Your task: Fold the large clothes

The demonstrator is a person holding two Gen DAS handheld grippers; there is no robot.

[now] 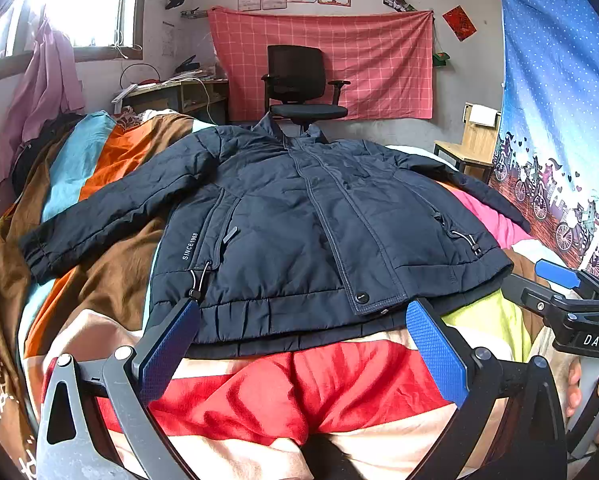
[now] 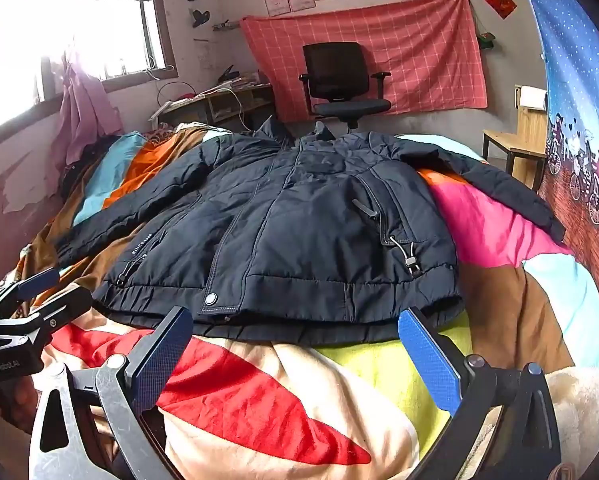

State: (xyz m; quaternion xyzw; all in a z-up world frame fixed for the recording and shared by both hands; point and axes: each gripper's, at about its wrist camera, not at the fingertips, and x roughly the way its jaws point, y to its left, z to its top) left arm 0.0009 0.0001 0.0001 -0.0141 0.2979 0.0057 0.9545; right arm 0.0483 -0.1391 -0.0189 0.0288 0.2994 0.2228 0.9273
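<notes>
A dark navy padded jacket (image 1: 291, 224) lies flat, front up and closed, on a bed, sleeves spread to both sides, collar at the far end. It also shows in the right wrist view (image 2: 299, 232). My left gripper (image 1: 303, 316) is open and empty, just short of the jacket's hem near its left half. My right gripper (image 2: 295, 324) is open and empty, just short of the hem near its right half. The right gripper also shows at the right edge of the left wrist view (image 1: 559, 280).
The bed has a multicoloured patchwork blanket (image 1: 259, 392). A black office chair (image 1: 299, 84) stands beyond the bed. A wooden chair (image 1: 475, 140) and a blue curtain (image 1: 559, 100) are at the right. A desk (image 1: 175, 96) and window are at the far left.
</notes>
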